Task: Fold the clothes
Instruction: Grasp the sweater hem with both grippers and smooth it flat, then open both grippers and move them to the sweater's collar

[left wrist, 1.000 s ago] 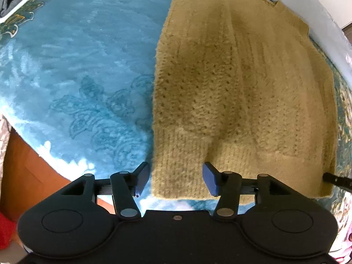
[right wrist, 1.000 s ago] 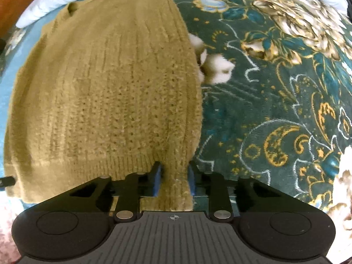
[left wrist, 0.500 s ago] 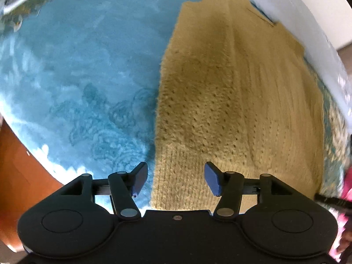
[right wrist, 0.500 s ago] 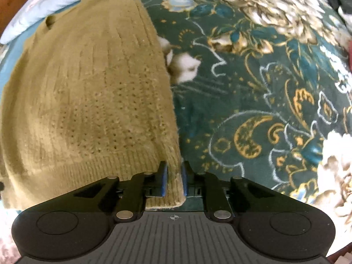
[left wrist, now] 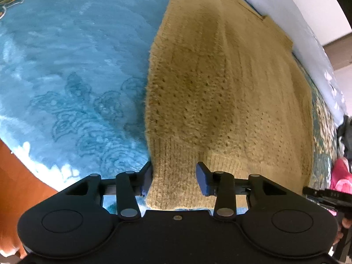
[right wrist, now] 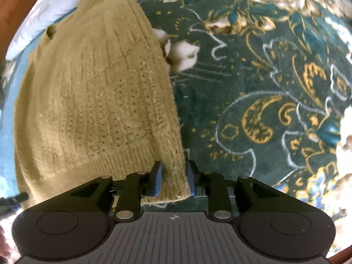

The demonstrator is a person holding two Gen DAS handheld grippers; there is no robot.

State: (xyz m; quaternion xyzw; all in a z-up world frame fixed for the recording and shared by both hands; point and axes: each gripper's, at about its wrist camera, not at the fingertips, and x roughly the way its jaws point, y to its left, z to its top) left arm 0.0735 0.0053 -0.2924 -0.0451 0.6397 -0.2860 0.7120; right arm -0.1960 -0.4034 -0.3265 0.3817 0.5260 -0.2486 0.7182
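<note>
Sweater: we see a mustard-yellow knitted sweater [left wrist: 220, 92] flat on the blue floral bedspread [left wrist: 70, 70].
Left gripper [left wrist: 175, 177]: closing, hem corner between spread fingers.
Right gripper [right wrist: 173, 179]: just loosened, fingers around the other hem corner.

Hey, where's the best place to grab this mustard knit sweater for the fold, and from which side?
Probably the ribbed hem corners of the sweater, coming from above at the near edge: it lies flat, and the hem is the firmest, closest edge.

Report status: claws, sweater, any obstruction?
Left claw closing around sweater hem corner, not clamped. Right claw easing, other corner between pads. Nothing in the way.
</note>
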